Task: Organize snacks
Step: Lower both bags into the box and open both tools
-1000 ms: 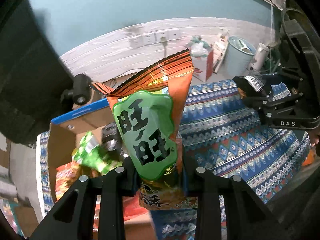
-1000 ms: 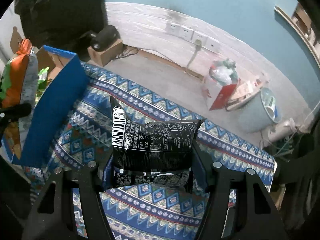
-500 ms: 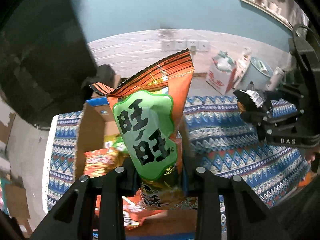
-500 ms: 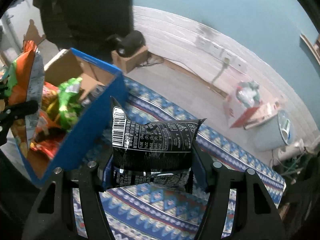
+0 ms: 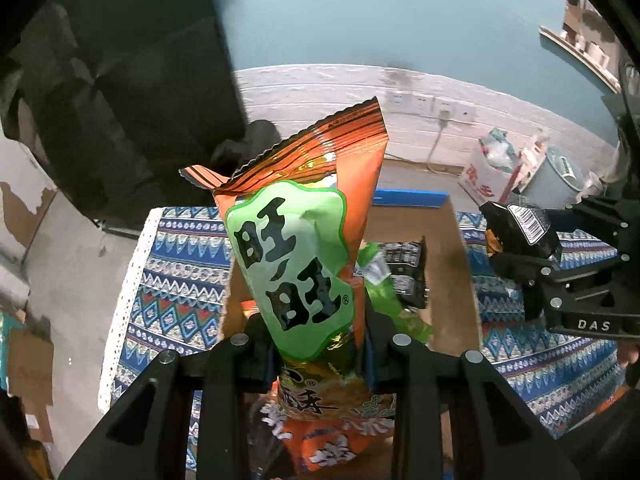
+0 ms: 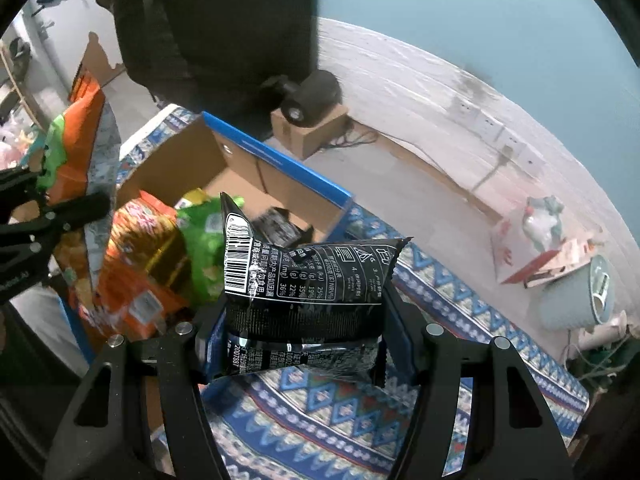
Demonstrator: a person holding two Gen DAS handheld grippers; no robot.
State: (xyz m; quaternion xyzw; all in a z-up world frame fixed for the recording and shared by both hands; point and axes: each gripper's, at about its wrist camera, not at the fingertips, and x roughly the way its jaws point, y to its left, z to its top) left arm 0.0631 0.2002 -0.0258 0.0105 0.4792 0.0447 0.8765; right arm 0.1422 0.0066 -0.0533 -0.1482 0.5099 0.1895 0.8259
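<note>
My left gripper is shut on an orange snack bag with a green label, held upright over a blue-sided cardboard box. In the right wrist view that same orange bag hangs at the far left above the box. My right gripper is shut on a black snack packet with a barcode, just right of the box's near corner. Seen from the left wrist, the right gripper carries the black packet beside the box's right wall. Inside the box lie orange, green and black snack bags.
A blue patterned cloth covers the surface under the box. On the floor beyond stand a small cardboard box with a black device, a red-and-white carton and a grey bucket. A dark cabinet stands behind.
Both grippers have moved sideways toward the cardboard box with their bags still held. The box now sits straight under the orange bag, and its inside has come into the right wrist view.
</note>
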